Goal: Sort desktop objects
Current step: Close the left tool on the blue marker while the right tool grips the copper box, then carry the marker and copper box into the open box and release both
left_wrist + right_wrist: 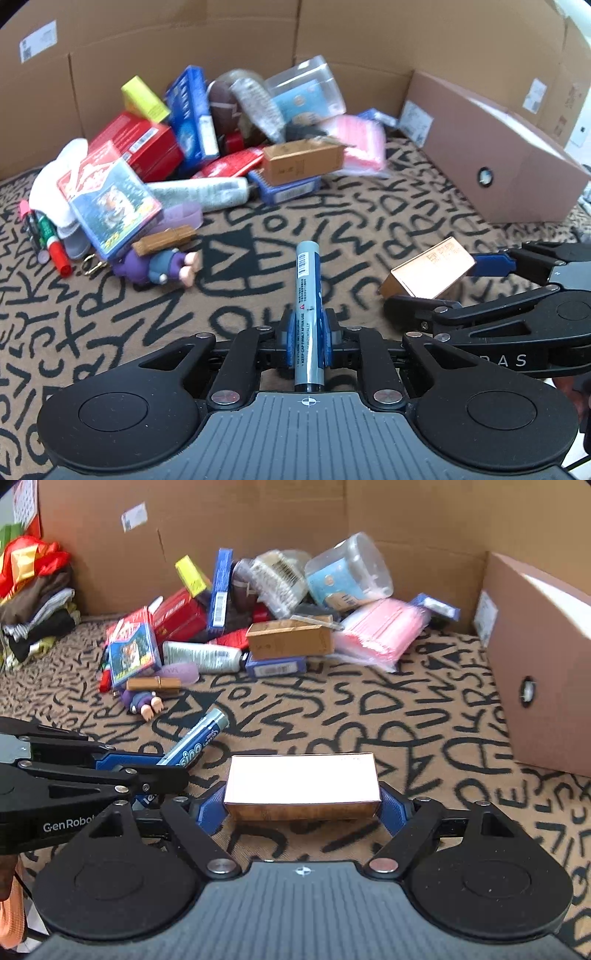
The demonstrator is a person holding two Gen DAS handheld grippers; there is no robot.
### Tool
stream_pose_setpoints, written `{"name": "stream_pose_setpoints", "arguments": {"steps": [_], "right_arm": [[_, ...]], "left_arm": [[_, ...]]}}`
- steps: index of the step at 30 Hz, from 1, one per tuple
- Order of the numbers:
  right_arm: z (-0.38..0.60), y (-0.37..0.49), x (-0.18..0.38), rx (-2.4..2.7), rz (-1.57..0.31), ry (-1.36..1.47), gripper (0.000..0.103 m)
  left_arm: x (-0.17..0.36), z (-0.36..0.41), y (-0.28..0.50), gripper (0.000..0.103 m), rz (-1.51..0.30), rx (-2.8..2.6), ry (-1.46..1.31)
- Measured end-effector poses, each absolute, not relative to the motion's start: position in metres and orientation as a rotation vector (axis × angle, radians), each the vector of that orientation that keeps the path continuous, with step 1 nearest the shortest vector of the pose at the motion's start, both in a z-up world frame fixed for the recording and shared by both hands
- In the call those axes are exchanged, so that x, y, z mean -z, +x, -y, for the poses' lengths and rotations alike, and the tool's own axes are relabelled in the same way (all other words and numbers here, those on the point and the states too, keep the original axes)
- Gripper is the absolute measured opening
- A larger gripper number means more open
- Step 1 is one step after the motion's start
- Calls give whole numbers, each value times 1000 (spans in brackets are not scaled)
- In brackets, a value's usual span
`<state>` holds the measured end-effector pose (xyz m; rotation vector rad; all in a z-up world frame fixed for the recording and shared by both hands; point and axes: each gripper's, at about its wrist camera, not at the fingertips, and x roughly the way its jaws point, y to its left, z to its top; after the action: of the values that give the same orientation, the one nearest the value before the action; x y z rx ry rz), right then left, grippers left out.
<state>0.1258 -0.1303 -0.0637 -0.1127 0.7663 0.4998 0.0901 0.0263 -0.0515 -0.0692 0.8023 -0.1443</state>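
Cardboard walls (184, 44) ring a patterned cloth (129, 314), where the left gripper (309, 328) is clamped tight on a blue marker (308, 295) whose long axis runs straight ahead along the fingers, its rear end hidden under the gripper body. Beside it, the right gripper (302, 806) holds a copper box (301, 781) crosswise between wide-set pads, both lifted clear of the blurred, half-buried pile (207, 140) at the back.

Open patterned cloth (369, 716) ahead — room to pass between pile (258, 627) at back left and brown box (546, 686) on right. Cardboard wall (258, 524) closing the far side — clothes (33, 602) stacked far left.
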Motion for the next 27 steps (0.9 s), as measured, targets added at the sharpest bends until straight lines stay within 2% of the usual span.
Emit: {"name": "stream_pose_setpoints", "arguments": {"steps": [14,27], "right_arm": [[230,117,-1,-422,-552,10,85],[314,164,-39,-316,-434,36,85]], "left_arm": [[-21,60,111,11,-644,319,-41],[-66,147,174,11,-549,411,15]]}}
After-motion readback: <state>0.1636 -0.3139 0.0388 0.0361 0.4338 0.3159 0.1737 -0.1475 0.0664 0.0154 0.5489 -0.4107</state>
